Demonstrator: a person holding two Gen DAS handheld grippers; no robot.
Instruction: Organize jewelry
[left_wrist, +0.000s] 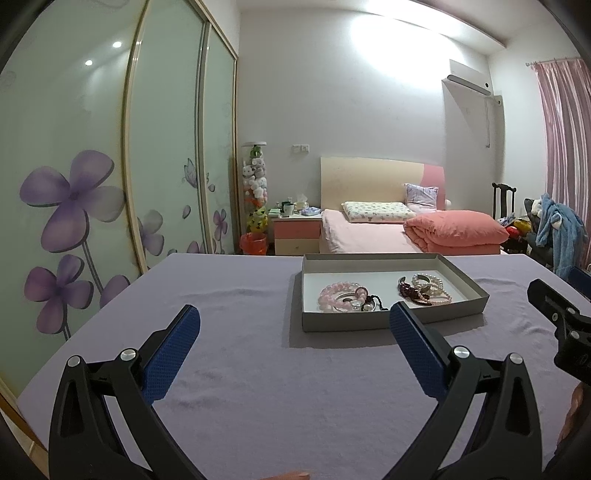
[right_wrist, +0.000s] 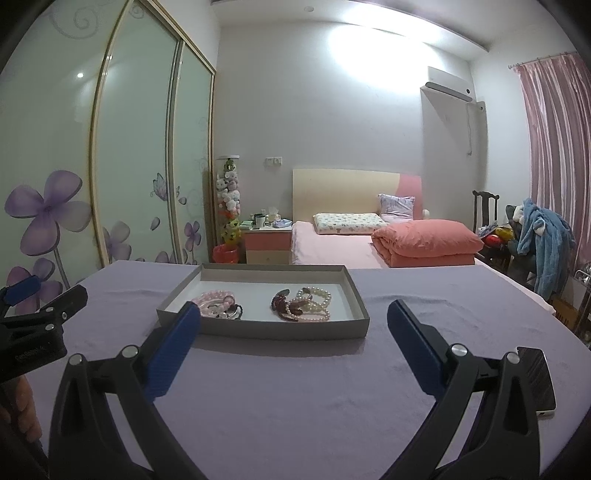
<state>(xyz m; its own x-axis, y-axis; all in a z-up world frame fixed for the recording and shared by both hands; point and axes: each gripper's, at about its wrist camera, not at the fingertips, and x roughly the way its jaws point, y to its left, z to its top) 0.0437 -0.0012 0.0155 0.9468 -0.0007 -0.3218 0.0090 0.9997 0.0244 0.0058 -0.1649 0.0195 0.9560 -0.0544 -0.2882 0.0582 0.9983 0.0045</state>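
- Seemingly, the sorting is either finished or not yet begun: every piece of jewelry in view lies inside the shallow grey cardboard tray (left_wrist: 391, 321), which rests on the lilac cloth-covered table (left_wrist: 240, 369).
- Inside the tray, a cluster of pale pink bead bracelets (left_wrist: 338, 295) with a small dark piece beside it sits toward the left, and a heap of white pearl bracelets (left_wrist: 430, 282) tangled with a dark red beaded strand (left_wrist: 410, 293) sits toward the right; the two groups lie apart.
- The left gripper (left_wrist: 295, 325) hovers above the cloth, short of the tray, its blue-padded jaws spread wide and holding nothing.
- The right gripper (right_wrist: 293, 321) likewise hangs near the tray's front wall, jaws wide apart and empty.
- No loose jewelry shows on the cloth in either view, so nothing appears left to collect.
- What may remain, as a judgement, is untangling the pearl and dark red strands, which overlap.
- A dark smartphone (right_wrist: 535, 380) lies on the table at the right, well apart from the tray.
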